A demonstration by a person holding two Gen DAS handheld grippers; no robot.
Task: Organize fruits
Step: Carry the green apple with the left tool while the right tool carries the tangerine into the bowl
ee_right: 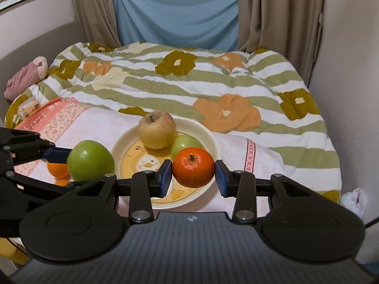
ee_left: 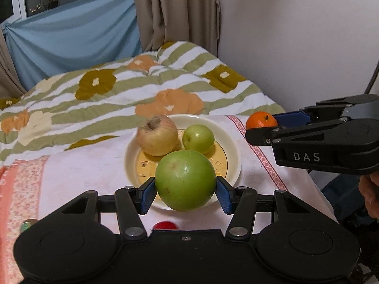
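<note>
Tongs are gripping fruit over the plate (ee_left: 236, 156): the left gripper (ee_left: 186, 193) is pinching a large green apple (ee_left: 186, 179), the right gripper (ee_right: 193, 175) a mandarin (ee_right: 193, 166). Only the right wrist view is showing two oranges (ee_right: 58, 170) lying past the apple on the cloth, while the plate's near half is sitting bare.

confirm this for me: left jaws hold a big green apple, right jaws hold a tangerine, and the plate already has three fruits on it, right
Not quite: the plate has two fruits on it, not three: a yellowish apple and a small green apple, as the left wrist view shows. The rest holds: the left gripper grips the big green apple, the right gripper the tangerine.
</note>
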